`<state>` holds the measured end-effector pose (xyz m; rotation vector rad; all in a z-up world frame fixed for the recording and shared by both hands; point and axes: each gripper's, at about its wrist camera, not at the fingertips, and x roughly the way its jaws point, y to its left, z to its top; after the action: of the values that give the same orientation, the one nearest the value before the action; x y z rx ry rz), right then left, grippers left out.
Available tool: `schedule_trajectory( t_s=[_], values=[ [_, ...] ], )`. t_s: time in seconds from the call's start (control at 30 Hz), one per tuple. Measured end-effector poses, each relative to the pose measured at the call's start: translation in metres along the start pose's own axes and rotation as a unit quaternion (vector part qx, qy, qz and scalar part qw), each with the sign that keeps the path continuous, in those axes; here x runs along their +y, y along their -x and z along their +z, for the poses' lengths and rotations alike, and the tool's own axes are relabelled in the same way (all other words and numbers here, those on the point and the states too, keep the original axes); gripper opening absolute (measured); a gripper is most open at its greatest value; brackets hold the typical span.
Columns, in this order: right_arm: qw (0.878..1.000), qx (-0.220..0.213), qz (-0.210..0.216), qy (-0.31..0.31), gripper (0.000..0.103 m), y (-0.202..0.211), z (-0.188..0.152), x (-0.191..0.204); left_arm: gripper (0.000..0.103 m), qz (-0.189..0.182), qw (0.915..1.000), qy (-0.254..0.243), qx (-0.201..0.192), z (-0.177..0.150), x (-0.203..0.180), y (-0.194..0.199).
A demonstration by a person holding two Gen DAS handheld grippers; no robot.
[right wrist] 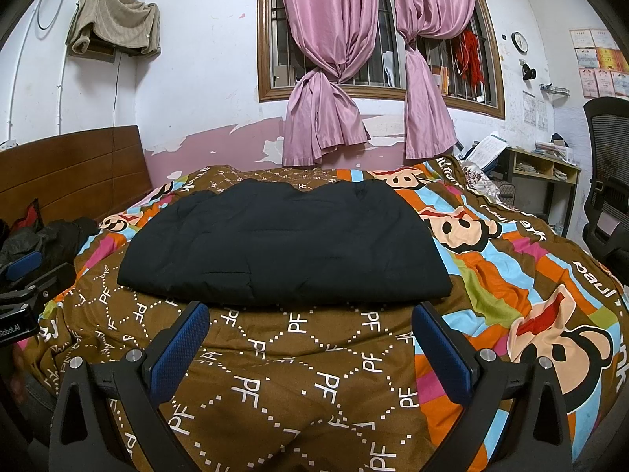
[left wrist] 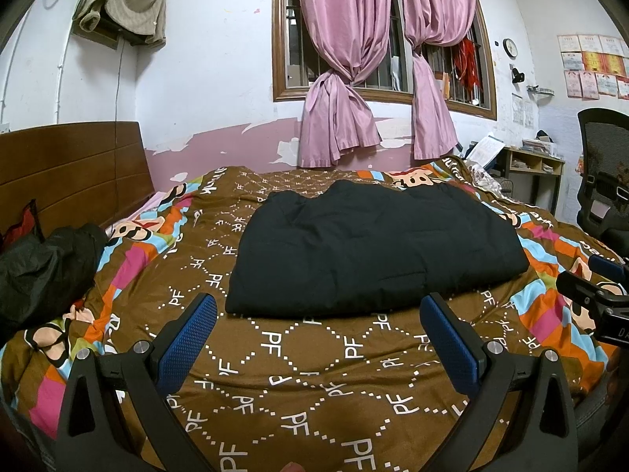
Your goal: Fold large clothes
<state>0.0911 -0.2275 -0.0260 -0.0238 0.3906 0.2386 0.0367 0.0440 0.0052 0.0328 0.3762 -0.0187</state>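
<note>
i hold my left gripper (left wrist: 318, 338) and right gripper (right wrist: 310, 338) spread empty before the black padded jacket (left wrist: 373, 251), seemingly folded; next, probably gripping its near edge.

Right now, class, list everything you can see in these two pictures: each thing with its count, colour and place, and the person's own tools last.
Folded garment: one, black, middle of the bed.
Bedspread: one, brown with white letters and bright cartoon stripes, covering the bed.
Crumpled clothing: one dark heap, left edge of the bed.
Headboard: one, brown wood, left of the bed.
Curtains: two, pink, knotted, at the window.
Cloth: one, beige, hanging high on the left wall.
Clock: one, round, wall right of the window.
Desk: one, pale wood, far right.
Chair: one, black mesh, right edge.
Left gripper: black with blue pads, jaws open, above the bedspread.
Right gripper: same, jaws open.
</note>
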Motion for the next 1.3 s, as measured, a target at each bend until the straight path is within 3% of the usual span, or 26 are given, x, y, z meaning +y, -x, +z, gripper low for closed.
schedule_trajectory(
  t_s=[1.3],
  values=[
    [1.000, 0.000, 0.000, -0.001, 0.103, 0.000, 0.000, 0.002, 0.101, -0.011, 0.9997, 0.021, 0.006, 0.001, 0.010, 0.001]
  ],
)
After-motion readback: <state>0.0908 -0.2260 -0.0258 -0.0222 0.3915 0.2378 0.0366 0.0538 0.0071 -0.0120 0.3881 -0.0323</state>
